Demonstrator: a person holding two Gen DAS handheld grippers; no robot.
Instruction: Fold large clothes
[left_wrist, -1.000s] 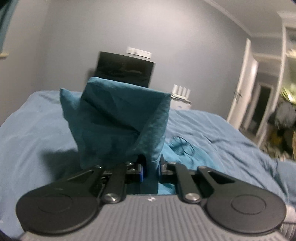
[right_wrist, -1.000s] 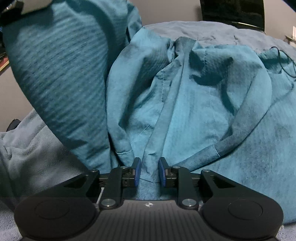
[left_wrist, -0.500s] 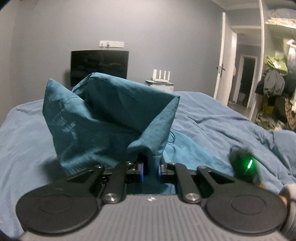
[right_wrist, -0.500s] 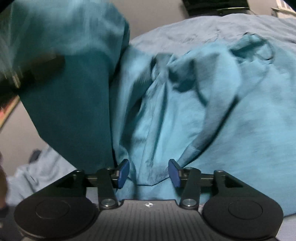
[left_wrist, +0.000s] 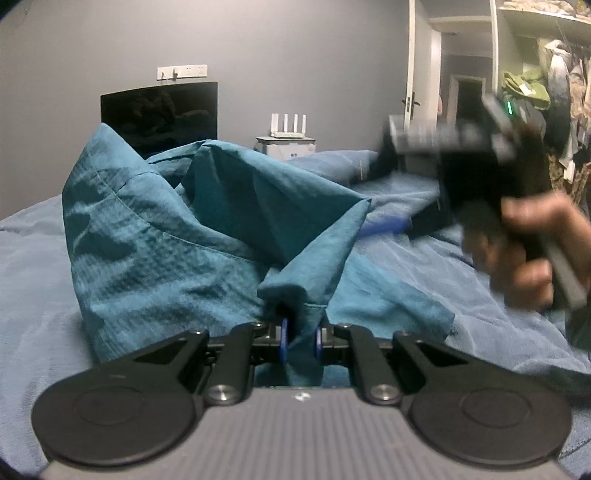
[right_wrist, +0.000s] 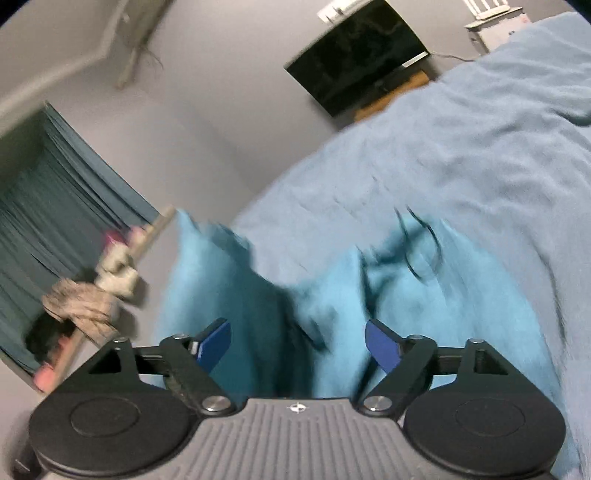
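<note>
A large teal garment lies bunched on the blue bed. My left gripper is shut on a fold of the garment and holds it just above the bed. My right gripper is open, its blue pads wide apart, with the blurred teal garment below and ahead of it. The right gripper also shows in the left wrist view, blurred, held in a hand at the right, above the bed.
The blue bedspread covers the bed all around the garment. A black screen and a white router stand by the grey back wall. A door and hanging clothes are at the right. A mop leans by the teal curtain.
My right gripper has opened, let go of the garment and swung up and away. My left gripper has lowered its fold of the garment toward the bed.
</note>
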